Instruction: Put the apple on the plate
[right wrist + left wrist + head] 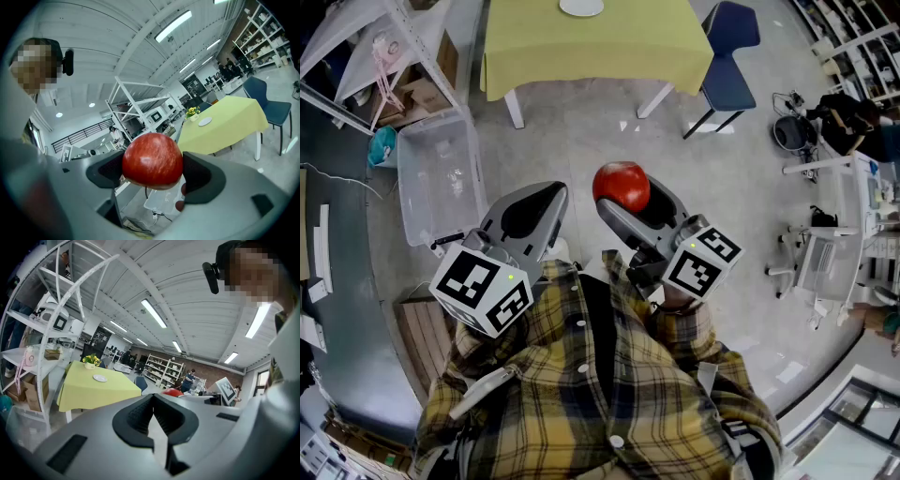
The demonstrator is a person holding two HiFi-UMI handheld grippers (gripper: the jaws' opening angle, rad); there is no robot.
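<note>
Standing well short of the yellow-covered counter (609, 47), the person (591, 375) holds the red apple (622, 187) clamped in the right gripper (630, 202), whose jaws are spread wide around it. The left gripper (528, 214) is empty, its jaws pressed together. The white plate (581, 7) sits on the counter, well apart from the apple.

The table (591, 47), draped in a yellow-green cloth, stands at 12 o'clock in the head view. A white plate (581, 7) lies on it, and the left gripper view shows a pot of yellow flowers (90, 362) near the plate. On the grey floor (581, 141), a blue chair (727, 56) stands at 1 o'clock and a clear plastic bin (441, 178) at 10 o'clock.
</note>
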